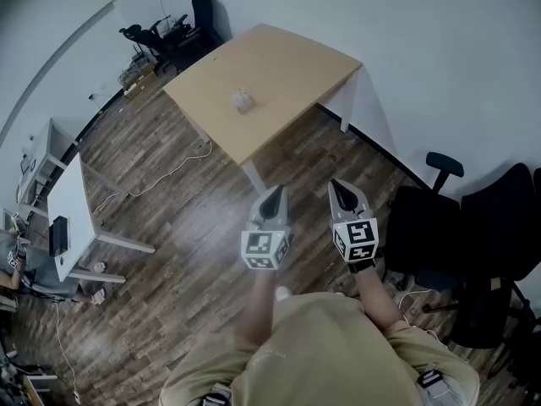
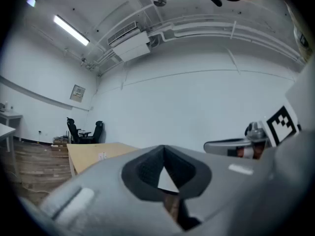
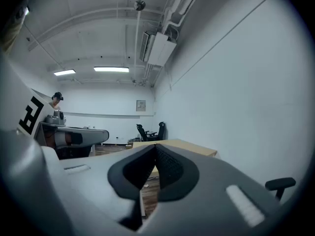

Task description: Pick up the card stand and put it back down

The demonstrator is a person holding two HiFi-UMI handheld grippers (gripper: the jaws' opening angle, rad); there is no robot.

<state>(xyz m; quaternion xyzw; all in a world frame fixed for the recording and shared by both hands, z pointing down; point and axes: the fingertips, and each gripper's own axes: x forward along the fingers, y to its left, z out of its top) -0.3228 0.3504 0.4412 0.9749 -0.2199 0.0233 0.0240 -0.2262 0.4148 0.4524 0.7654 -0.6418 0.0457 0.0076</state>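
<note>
Approach is the step in hand, by my reading: nothing has been grasped and the card stand (image 1: 243, 101), a small pale thing, sits alone on the light wooden surface (image 1: 287, 62), near its middle and well apart from both claws. In the head view it lies at about 11 o'clock from the person, who stands back on the wood floor (image 1: 169, 227) with the near corner of the surface between them and the stand. The left claw (image 1: 274, 192) is closed with its jaws tip to tip and nothing between them. The right claw (image 1: 340, 185), just beside it at 3 o'clock, is closed and empty in the same way. Both point level toward the surface. The next move calls for stepping forward to close the gap, opening one claw wide enough to take the stand, then bringing it in level around the stand before closing. Since the stand looks light and small, a gentle squeeze and a straight lift seem wise, so it does not tip or skid. No container shows anywhere on the surface, so nothing is held in one. Dark office chairs (image 1: 473, 227) stand at 3 o'clock, and a white desk (image 1: 72, 201) at 9 o'clock.
</note>
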